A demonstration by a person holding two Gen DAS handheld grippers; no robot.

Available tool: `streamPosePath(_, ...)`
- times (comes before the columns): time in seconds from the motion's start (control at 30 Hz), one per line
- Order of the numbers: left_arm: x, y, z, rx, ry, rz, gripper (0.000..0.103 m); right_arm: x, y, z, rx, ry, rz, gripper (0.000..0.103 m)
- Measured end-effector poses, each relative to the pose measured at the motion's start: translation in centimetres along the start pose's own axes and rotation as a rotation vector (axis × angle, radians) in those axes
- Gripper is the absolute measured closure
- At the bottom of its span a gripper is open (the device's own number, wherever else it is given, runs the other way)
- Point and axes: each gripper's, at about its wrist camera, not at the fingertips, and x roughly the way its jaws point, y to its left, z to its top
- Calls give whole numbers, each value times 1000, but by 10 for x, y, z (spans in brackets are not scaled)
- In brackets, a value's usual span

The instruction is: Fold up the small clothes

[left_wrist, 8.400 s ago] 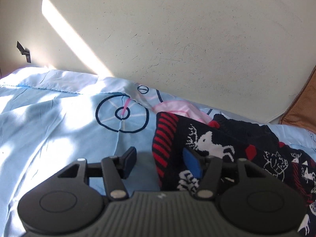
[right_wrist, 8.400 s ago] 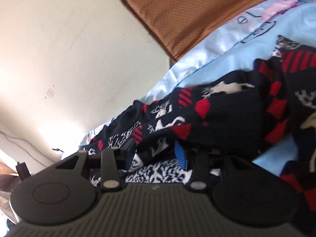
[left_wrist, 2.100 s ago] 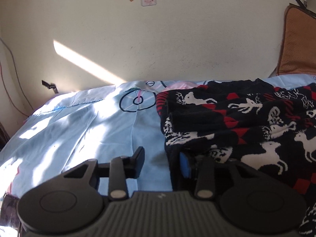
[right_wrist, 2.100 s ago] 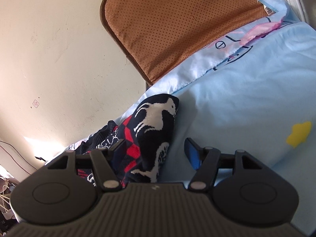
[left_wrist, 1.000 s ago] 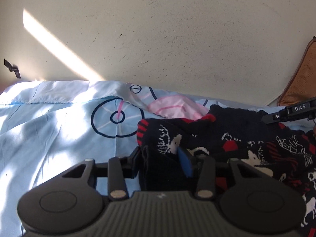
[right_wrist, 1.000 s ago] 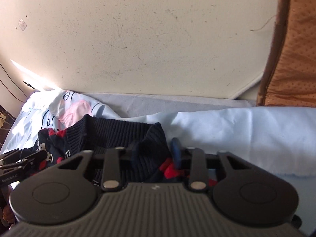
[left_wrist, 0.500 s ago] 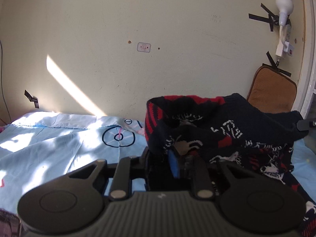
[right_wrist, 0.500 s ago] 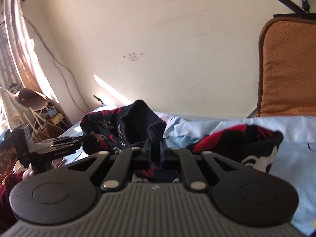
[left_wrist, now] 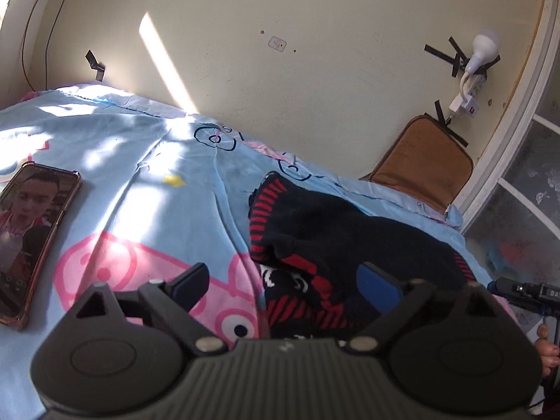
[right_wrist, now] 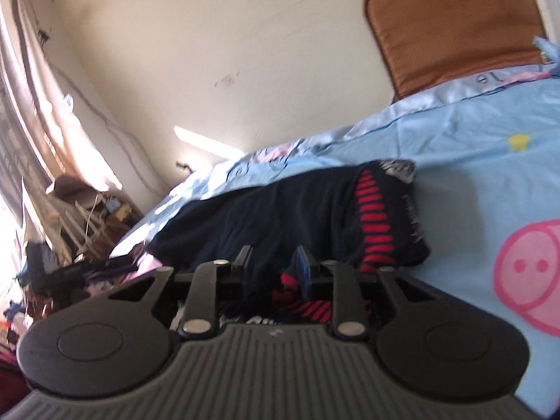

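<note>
Left wrist view, left to right: phone [left_wrist: 33, 241] lies screen-up on the bed sheet [left_wrist: 182, 217], well off to the left of the left gripper [left_wrist: 285, 281]. Sheet is light blue with a pink cartoon print running under the left finger [left_wrist: 190, 281]. Left gripper is spread wide and opening; its fingers press on nothing. The sweater [left_wrist: 336, 241], dark navy with red stripes, lies bunched on the bed ahead of the fingers and to the right, its near fold in the gap next to the blue-padded right finger [left_wrist: 379, 285]. I cannot tell whether that pad brushes the knit. Past the sweater a brown cushion [left_wrist: 421, 161] leans on the wall, with a bulb lamp [left_wrist: 481, 52] taped above it. At the far right edge of this view the right gripper's tip and a bit of the person's hand [left_wrist: 546, 348] poke in.

Right wrist view, left to right: cluttered, blurred room corner at far left. Right gripper [right_wrist: 273, 264] is partly spread and opening, its fingers low over the sweater [right_wrist: 290, 210], which fills the space ahead and between them. The pads look clear of the cloth, not clamped. To the right of the fingers is bare sheet [right_wrist: 483, 189] with the pink print; the cushion [right_wrist: 455, 24] stands top right.
</note>
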Motion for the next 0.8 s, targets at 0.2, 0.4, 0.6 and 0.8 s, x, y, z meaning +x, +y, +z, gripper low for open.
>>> streamPosePath(0.2,26,15,35,-137,12,20,1,7,-27,6,95,-97,-232,35)
streamPosePath(0.4,89,19,42,-235,177,14,86,37,-33,2,116,-7,-243,82)
streamPosePath(0.6,66,1,18,-171,162,59,87,4,-39,11,128,-93,-260,86)
streamPosePath(0.8,69,-13,12,-72,155,189,68,29,-46,-5,153,-31,-364,70)
